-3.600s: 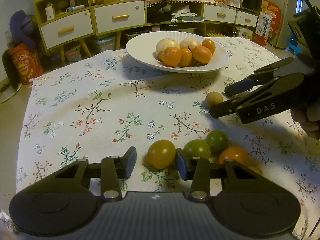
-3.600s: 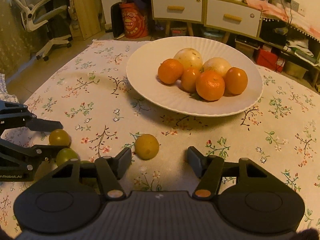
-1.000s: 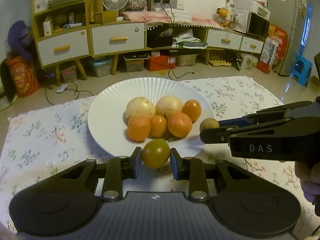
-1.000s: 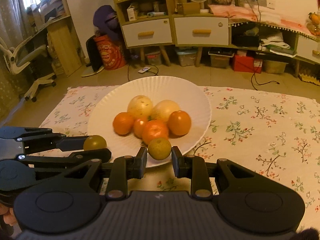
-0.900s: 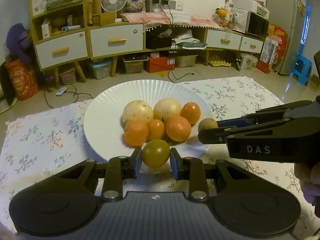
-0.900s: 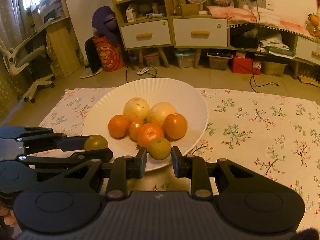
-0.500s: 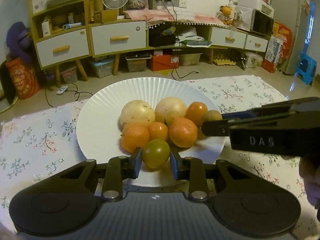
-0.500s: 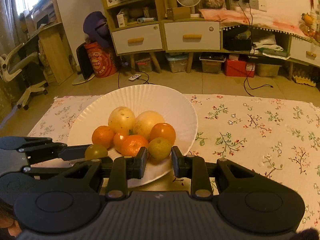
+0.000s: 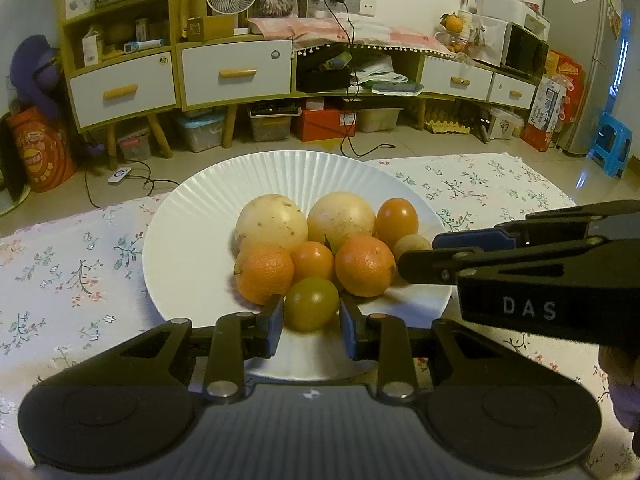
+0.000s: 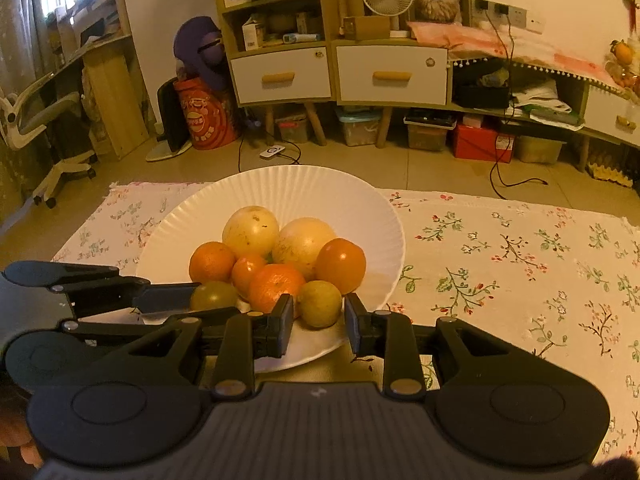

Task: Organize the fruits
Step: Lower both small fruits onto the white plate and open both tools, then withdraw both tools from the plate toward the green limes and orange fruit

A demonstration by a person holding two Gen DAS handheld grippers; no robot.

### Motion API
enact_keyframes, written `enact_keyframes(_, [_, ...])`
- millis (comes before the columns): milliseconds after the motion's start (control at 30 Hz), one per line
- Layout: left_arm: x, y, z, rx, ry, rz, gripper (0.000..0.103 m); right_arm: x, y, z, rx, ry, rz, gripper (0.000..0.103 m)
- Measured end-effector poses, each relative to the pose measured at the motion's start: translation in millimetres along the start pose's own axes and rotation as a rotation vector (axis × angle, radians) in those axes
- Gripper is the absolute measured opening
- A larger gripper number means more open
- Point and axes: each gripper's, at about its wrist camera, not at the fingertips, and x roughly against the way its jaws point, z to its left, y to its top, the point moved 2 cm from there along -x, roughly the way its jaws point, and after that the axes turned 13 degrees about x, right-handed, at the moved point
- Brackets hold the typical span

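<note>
A white fluted plate [image 9: 200, 216] [image 10: 360, 208] on the floral tablecloth holds a pile of oranges [image 9: 364, 266] and two pale round fruits [image 9: 270, 220]. My left gripper [image 9: 311, 322] has its jaws slightly parted around a green-yellow fruit [image 9: 311, 308] [image 10: 212, 295] that rests at the pile's near edge. My right gripper [image 10: 318, 320] [image 9: 416, 256] has its jaws slightly parted around a small yellow-brown fruit [image 10: 320, 303] [image 9: 412, 245] that sits at the pile's right side.
The floral tablecloth [image 10: 520, 256] stretches right of the plate. Beyond the table's far edge are the floor, drawer cabinets [image 9: 236, 72], storage boxes, a fan and an office chair [image 10: 44, 120].
Both grippers carried their fruits over the plate and lowered them against the pile. Their jaws have eased apart, and both fruits now rest on the plate.
</note>
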Motion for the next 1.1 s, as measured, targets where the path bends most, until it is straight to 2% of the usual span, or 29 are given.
enact_keyframes(133, [2, 0, 0, -0.003, 0.009, -0.003, 0.028, 2, 0, -3, -0.011, 0.007, -0.002, 0.034])
enact_keyframes(267, [7, 1, 1, 0.002, 0.004, 0.003, 0.039, 6, 1, -4, -0.02, 0.005, -0.003, 0.043])
enact_keyframes(433, [15, -1, 0, -0.002, 0.002, 0.019, 0.048, 12, 2, -7, -0.044, 0.015, 0.004, 0.045])
enact_keyframes(800, [40, -8, 9, -0.008, 0.005, 0.043, 0.07, 28, -5, -4, -0.054, 0.035, 0.045, 0.058])
enact_keyframes(1100, [61, -16, 17, -0.025, 0.016, 0.056, 0.079, 42, -11, 10, -0.043, 0.069, 0.089, 0.072])
